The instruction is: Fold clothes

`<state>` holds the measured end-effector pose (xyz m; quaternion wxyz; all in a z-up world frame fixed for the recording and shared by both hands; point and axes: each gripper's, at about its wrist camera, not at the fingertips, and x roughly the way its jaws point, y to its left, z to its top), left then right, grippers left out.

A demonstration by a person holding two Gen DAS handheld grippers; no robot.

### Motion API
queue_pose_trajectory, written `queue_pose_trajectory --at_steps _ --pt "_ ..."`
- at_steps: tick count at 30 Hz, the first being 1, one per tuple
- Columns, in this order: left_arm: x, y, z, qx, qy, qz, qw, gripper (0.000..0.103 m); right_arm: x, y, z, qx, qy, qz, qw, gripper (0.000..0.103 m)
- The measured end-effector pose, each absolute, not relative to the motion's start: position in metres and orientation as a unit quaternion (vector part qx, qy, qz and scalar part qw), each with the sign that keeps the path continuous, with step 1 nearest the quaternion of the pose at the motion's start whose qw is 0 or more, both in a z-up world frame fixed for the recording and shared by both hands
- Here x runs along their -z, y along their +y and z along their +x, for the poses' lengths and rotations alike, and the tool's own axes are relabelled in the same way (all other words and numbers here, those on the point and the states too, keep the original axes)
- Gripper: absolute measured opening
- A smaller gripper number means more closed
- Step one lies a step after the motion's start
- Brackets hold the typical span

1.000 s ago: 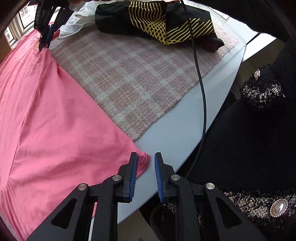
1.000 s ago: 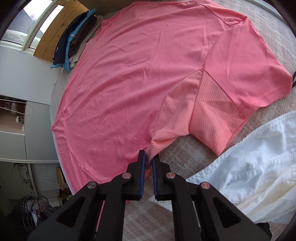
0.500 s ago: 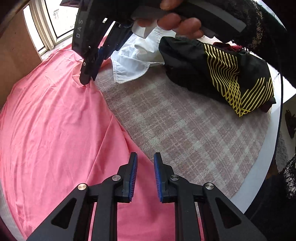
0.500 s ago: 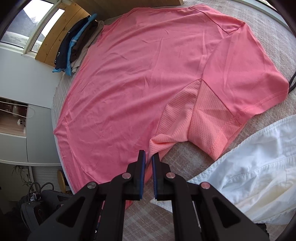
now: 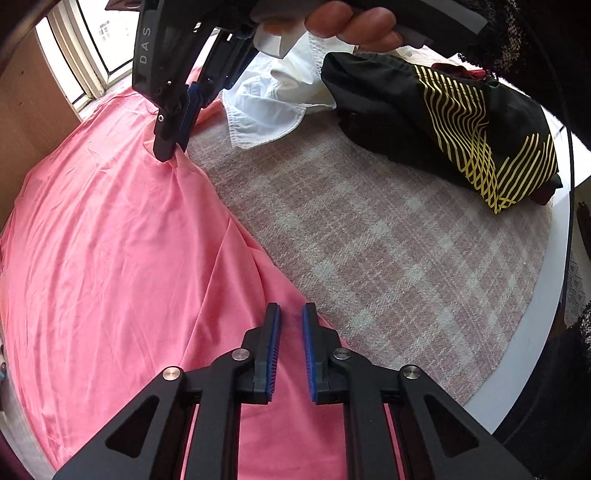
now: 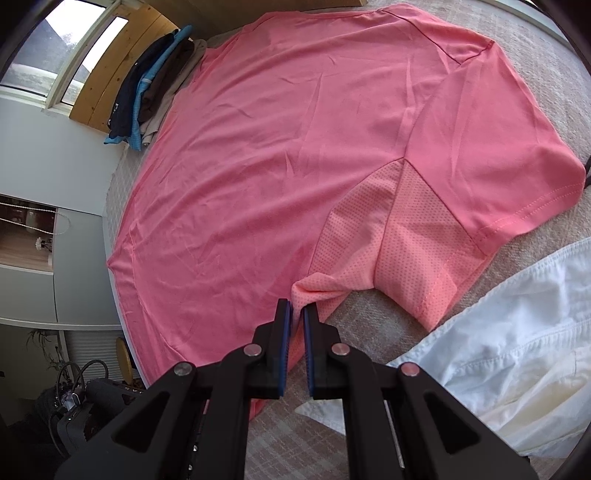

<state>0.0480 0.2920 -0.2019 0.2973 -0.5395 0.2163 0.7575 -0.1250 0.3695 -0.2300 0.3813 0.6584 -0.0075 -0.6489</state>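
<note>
Hovering low over the near edge of a pink short-sleeved T-shirt (image 5: pixel 110 258), the left gripper (image 5: pixel 291 314) points steeply down in the left wrist view; its jaws have just been closing and stand drawn in to a slim slit, with pink cloth showing through the gap, though whether any of it is pinched cannot be told. The T-shirt lies spread flat on a pink-and-cream plaid woven cloth (image 5: pixel 388 240) that covers a round white table (image 5: pixel 535 350). Farther along the same edge of the T-shirt, the right gripper (image 5: pixel 173 147) comes down from above with its tips on the fabric, a hand (image 5: pixel 351 26) wrapped around its grip. Behind it lie a crumpled white garment (image 5: pixel 266 110) and, touching that, a black garment with yellow stripes (image 5: pixel 461 110). A thin black cable (image 5: pixel 567 184) hangs past the table's rim. In the right wrist view, the right gripper's jaws are closed on a small raised fold of the lighter mesh panel under the T-shirt's sleeve, pinching it between the blue pads. The T-shirt fills most of this view, sleeve out to the right, with the white garment just beside the jaws at lower right. A stack of dark and blue folded clothes (image 6: pixel 147 92) sits beyond the T-shirt's far side, against a wooden panel (image 6: pixel 107 77).
</note>
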Motion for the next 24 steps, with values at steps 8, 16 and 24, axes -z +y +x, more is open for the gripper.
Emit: queue_pose_trajectory --at_steps 8,16,24 --pt "0.170 0.285 0.048 -0.770 0.173 -0.508 0.346 0.001 0.222 0.379 -0.133 0.658 -0.022 0.653 0.374 0.005" --pt "0.186 0.304 0.073 -0.725 0.227 -0.542 0.360 0.008 0.221 0.400 -0.118 0.646 -0.022 0.654 0.393 0.008" --pt "0.170 0.308 0.042 -0.780 0.241 -0.496 0.297 0.018 0.237 0.388 -0.103 0.627 0.019 0.671 0.396 0.009"
